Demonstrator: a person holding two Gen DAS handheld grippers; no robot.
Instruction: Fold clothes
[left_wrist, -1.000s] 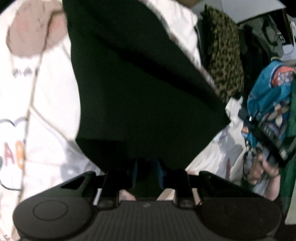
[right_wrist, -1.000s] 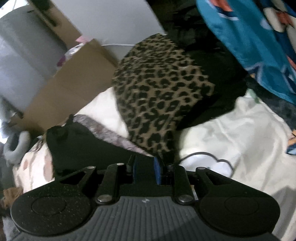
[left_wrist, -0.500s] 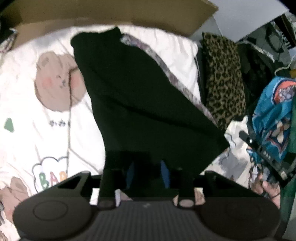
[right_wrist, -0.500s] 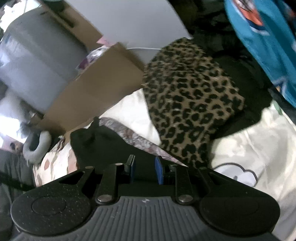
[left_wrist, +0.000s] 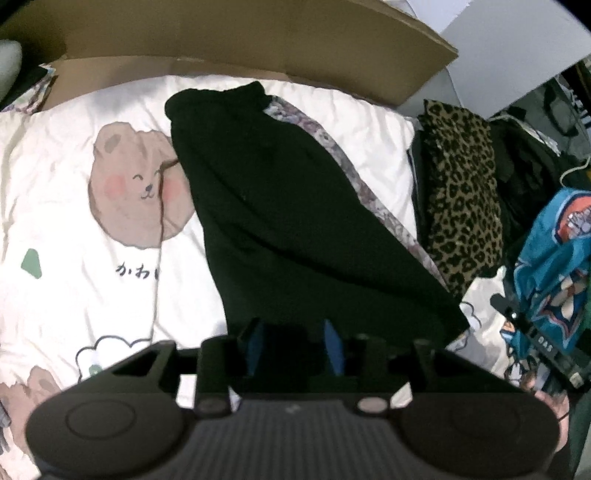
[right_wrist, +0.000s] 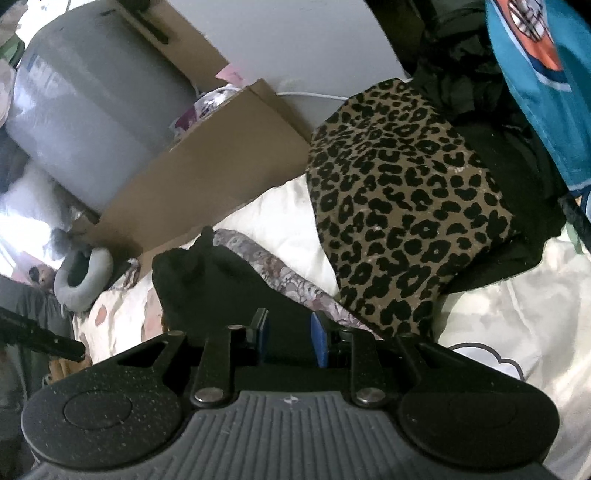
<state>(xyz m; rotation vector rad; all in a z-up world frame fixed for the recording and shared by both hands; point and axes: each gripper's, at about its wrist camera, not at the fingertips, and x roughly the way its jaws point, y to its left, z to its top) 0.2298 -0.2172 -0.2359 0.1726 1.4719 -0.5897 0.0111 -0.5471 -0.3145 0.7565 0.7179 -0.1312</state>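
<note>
A black garment (left_wrist: 280, 206) lies folded lengthwise on the white bear-print bedsheet (left_wrist: 92, 240), and a floral fabric edge (left_wrist: 332, 147) shows along its right side. My left gripper (left_wrist: 293, 343) hovers above the garment's near end. Its jaws are opening, the blue pads stand apart, and no cloth is pinched between them. In the right wrist view the same black garment (right_wrist: 221, 280) stretches away from my right gripper (right_wrist: 290, 338), whose blue pads are parted over its near corner without pressing on it.
A folded leopard-print garment (left_wrist: 461, 184) (right_wrist: 399, 206) sits right of the black one on dark clothes. A blue printed garment (left_wrist: 554, 258) is piled at the far right. Cardboard (left_wrist: 221, 37) lines the head of the bed. A grey neck pillow (right_wrist: 83, 278) lies beyond the bed.
The left gripper has let go of the black garment's near end and lifted away, so the whole garment now shows. The right gripper's pads have parted a little and its view has tipped up.
</note>
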